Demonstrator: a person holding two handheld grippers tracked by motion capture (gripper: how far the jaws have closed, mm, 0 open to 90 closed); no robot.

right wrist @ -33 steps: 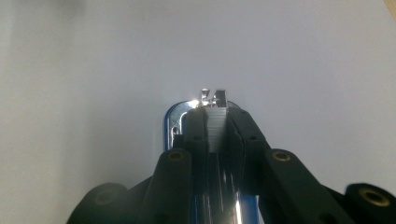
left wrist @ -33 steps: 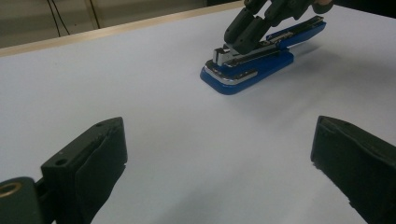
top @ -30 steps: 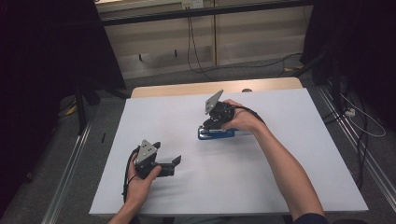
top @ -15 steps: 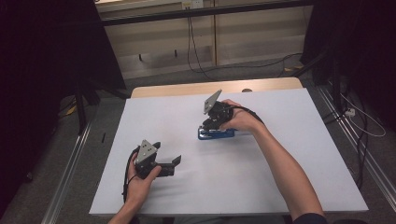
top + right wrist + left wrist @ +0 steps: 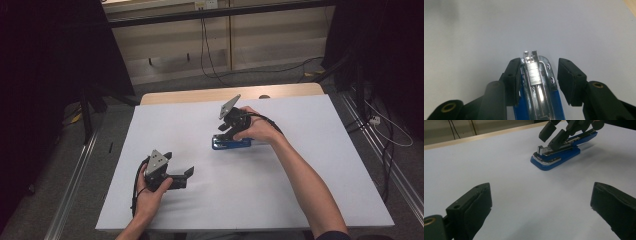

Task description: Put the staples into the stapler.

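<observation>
While the blue metal-topped stapler (image 5: 231,143) lies ungrasped on the white table (image 5: 310,200), the right gripper (image 5: 537,82) straddles it part-open, and the left gripper (image 5: 541,205) waits wide open, empty, so gripping seems left.

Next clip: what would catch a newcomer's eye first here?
The blue stapler with a silver metal magazine, lying mid-table on the white table cover, stands out first. The right gripper straddles it, one jaw against its side, the other apart. The left gripper waits open nearer the person, jaws wide, pointing toward the stapler.
</observation>
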